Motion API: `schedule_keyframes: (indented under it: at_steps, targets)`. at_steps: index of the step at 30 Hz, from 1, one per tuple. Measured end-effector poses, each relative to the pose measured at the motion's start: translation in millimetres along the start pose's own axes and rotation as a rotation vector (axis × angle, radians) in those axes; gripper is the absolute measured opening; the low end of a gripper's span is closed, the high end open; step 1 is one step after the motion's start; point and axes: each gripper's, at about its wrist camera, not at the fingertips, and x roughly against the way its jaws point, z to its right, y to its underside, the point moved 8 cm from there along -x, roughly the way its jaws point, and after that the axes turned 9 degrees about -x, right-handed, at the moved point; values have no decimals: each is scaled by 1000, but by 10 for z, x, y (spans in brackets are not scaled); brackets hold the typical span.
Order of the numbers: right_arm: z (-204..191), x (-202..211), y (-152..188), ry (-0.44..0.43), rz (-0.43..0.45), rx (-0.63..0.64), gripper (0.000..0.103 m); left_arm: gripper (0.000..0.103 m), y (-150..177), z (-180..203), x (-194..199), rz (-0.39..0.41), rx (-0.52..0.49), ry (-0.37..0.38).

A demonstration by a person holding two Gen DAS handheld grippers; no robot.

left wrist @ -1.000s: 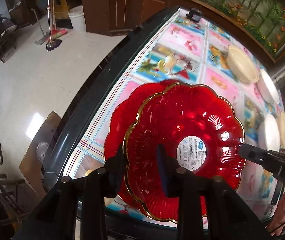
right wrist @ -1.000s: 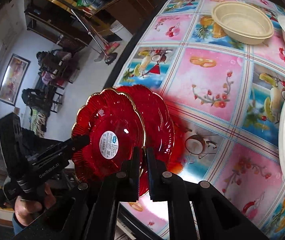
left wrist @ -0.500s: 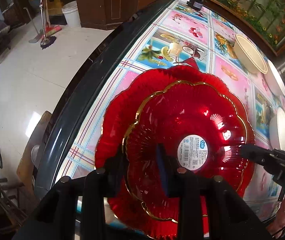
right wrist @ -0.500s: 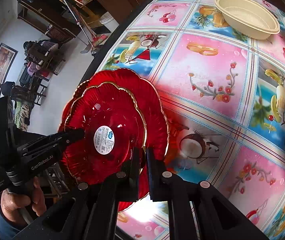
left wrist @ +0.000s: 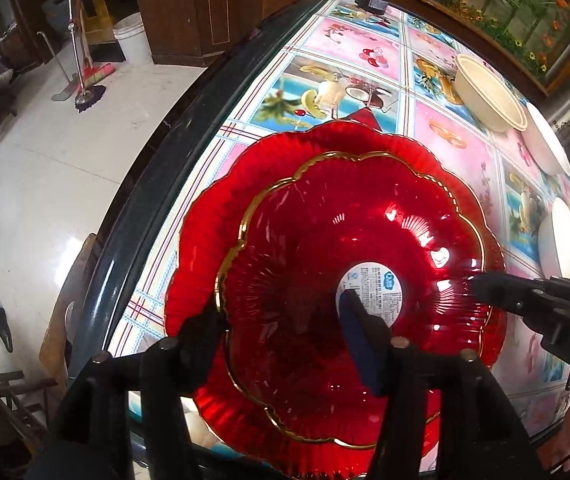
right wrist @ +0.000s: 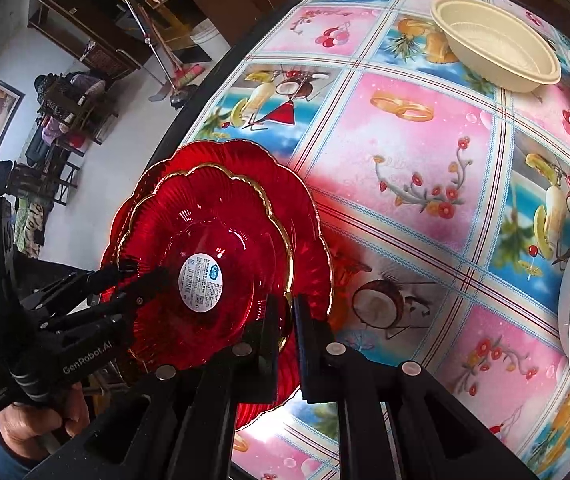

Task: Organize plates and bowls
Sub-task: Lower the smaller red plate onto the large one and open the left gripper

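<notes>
Stacking red glass here: the gold-rimmed plate (left wrist: 349, 240) sits nested on the bigger red plate (left wrist: 213, 216) at the bench (left wrist: 365, 60) edge, lower centre. Left gripper (left wrist: 285, 332) jaws have just been opening, released; right gripper (right wrist: 285, 332) stays clenched on its rim. Probably slick, brittle; grab rims. Underside's hidden.

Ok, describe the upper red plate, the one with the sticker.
The upper red plate looks like clear red glass or plastic, ribbed, with a scalloped gold-edged rim and a white barcode sticker at its centre. It sits nested in a larger red plate near the table's edge. The right gripper is shut on its rim. The left gripper straddles the opposite rim, its jaws having just been opening, pads apparently off it.
</notes>
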Motion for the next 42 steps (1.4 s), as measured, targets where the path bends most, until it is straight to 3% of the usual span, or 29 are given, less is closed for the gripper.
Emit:
schedule_keyframes:
  at_steps: [7,14,26,34,42]
  targets:
    - [-33,-50,-3,9,-12,13,11,63,30,9,41,13,10,6]
    - [-54,-8,9,12,-6,24,15,75,36,26,158,46,11,-10]
    - [-121,391,46,-42,61,47,18,76,86,56,434,90,40,-9]
    - [28,609,243,-73,69,22,18,76,80,337,593,113,6,-3]
    - [427,839,379,-78,95,-50,18,76,6,805,702,124,-80,8]
